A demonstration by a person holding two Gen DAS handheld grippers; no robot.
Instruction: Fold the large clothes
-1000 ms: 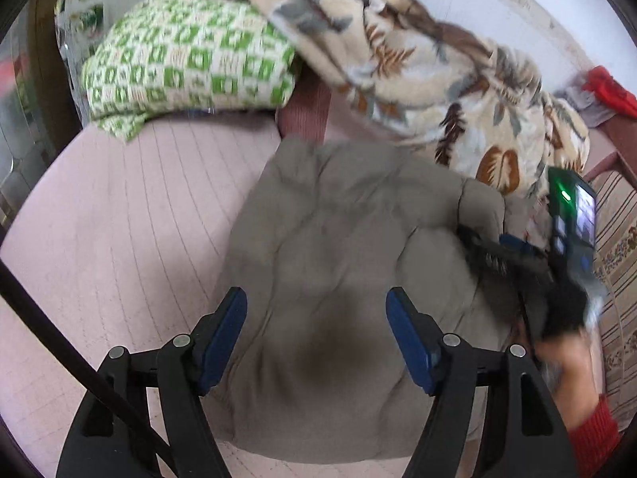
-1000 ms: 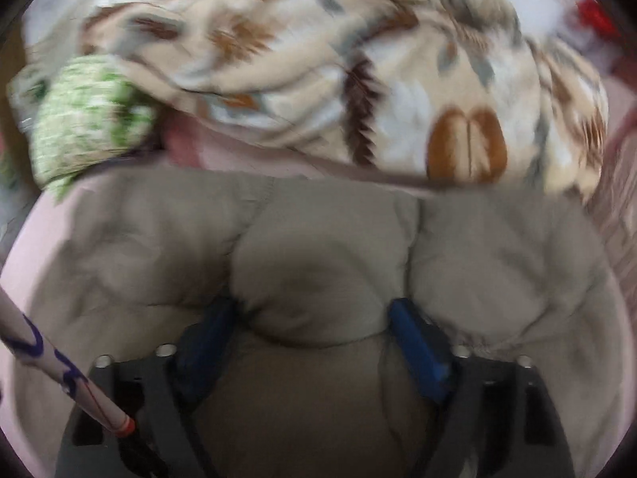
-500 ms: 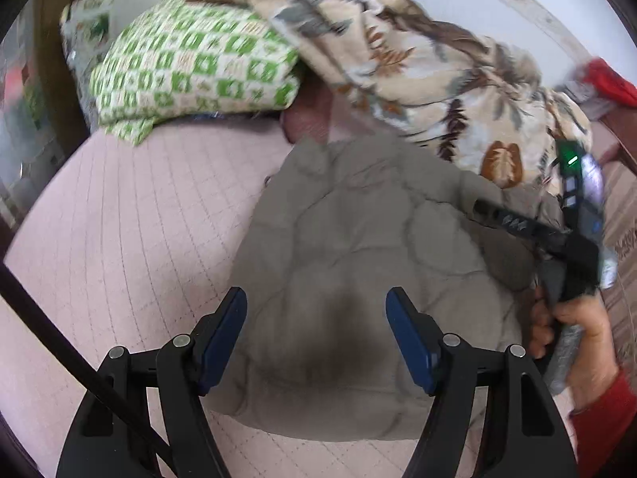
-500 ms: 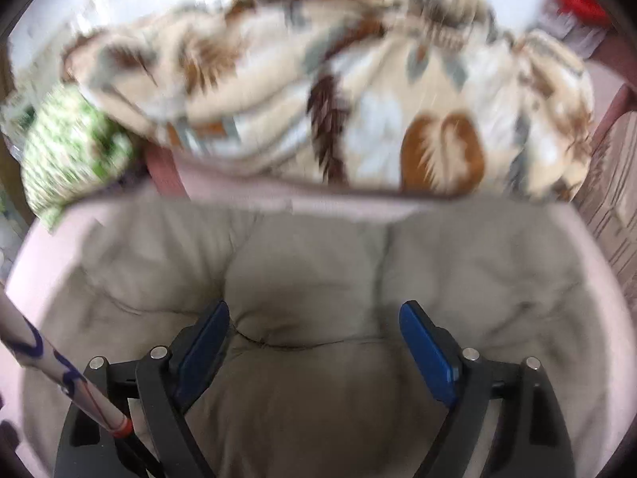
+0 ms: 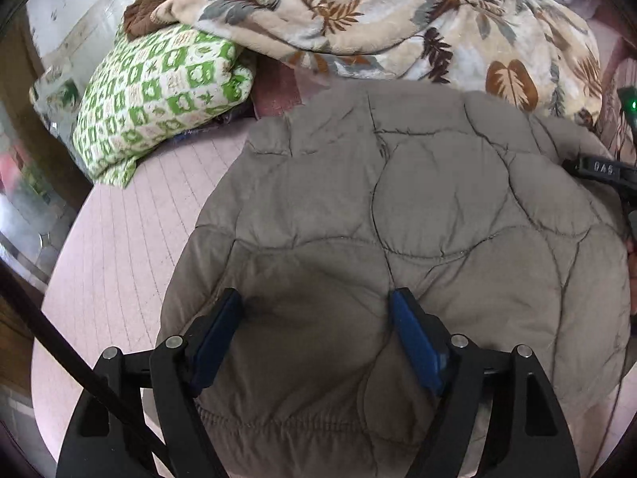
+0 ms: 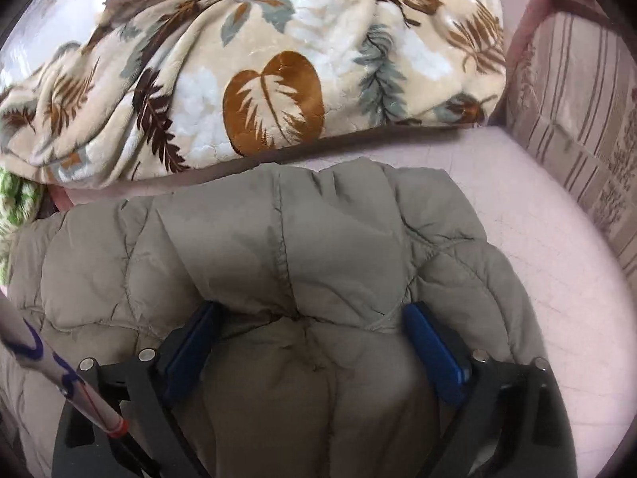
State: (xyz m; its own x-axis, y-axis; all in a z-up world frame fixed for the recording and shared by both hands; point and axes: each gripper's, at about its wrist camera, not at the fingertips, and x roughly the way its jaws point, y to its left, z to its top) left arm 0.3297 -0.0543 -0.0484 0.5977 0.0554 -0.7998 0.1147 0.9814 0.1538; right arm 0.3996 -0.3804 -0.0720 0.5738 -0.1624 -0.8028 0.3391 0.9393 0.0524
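A grey-brown quilted puffer jacket (image 5: 418,215) lies folded into a compact bundle on the pink bed sheet (image 5: 127,239). My left gripper (image 5: 316,318) hangs open right over its near hem, blue pads spread apart over the fabric without closing on it. In the right wrist view the same jacket (image 6: 318,247) fills the lower half, and my right gripper (image 6: 310,330) stands open with its pads either side of a puffed fold. The right gripper's black body (image 5: 601,169) shows at the far right edge of the left wrist view.
A leaf-patterned beige blanket (image 5: 398,20) is heaped along the back by the wall. A green-and-white checked pillow (image 5: 159,91) lies at the back left. A striped cushion or bed side (image 6: 577,119) rises on the right. Bare pink sheet (image 6: 537,247) surrounds the jacket.
Both grippers have come lower and closer over the jacket. The right gripper has slid toward the jacket's right end, out to the edge of the left view. The jacket stays put.
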